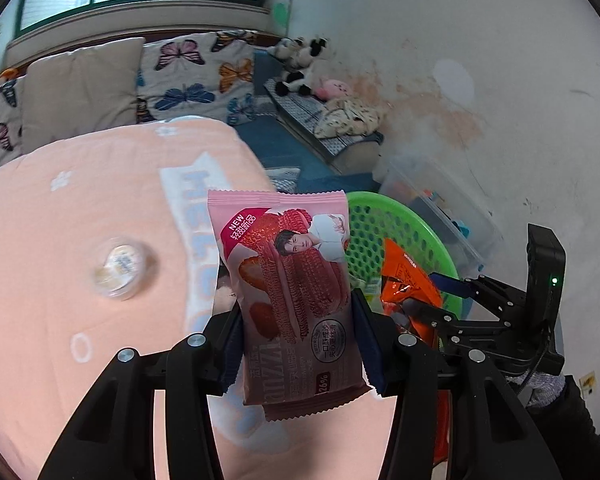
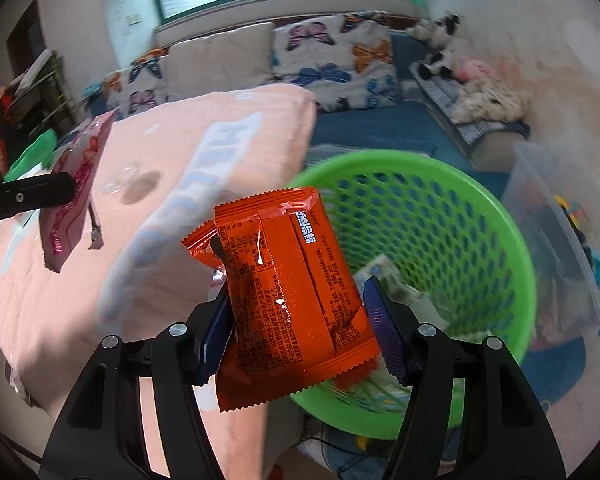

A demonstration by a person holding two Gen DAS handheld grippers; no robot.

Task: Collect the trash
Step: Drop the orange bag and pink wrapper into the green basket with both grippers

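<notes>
A pink snack wrapper (image 1: 288, 292) is clamped between the pads of the left gripper (image 1: 296, 344), in the lower centre of the left wrist view, long axis running up and away from the tongs. An orange wrapper (image 2: 288, 292) is gripped by the right gripper (image 2: 296, 320) in the lower centre of the right wrist view, long axis likewise upward, a little tilted; a second orange piece seems tucked behind it.

The key relation: the green basket (image 2: 512, 264) lies right of and beyond the orange wrapper in the right wrist view, its rim just past the right pad. In the left wrist view the basket is seen behind and right of the pink wrapper, with the right gripper between. The right hand is judged nearer the basket; its drop is likely first. The left wrapper is still mostly over the pink blanket (image 1: 60, 240).

A small round lidded cup (image 1: 120, 266) is left on the blanket, centre left, probably trash not yet collected.

Materials: both wrappers are thin crinkly foil with serrated ends, glossy. The basket is rigid perforated plastic, with paper scraps already inside. The blanket is soft and fuzzy.
</notes>
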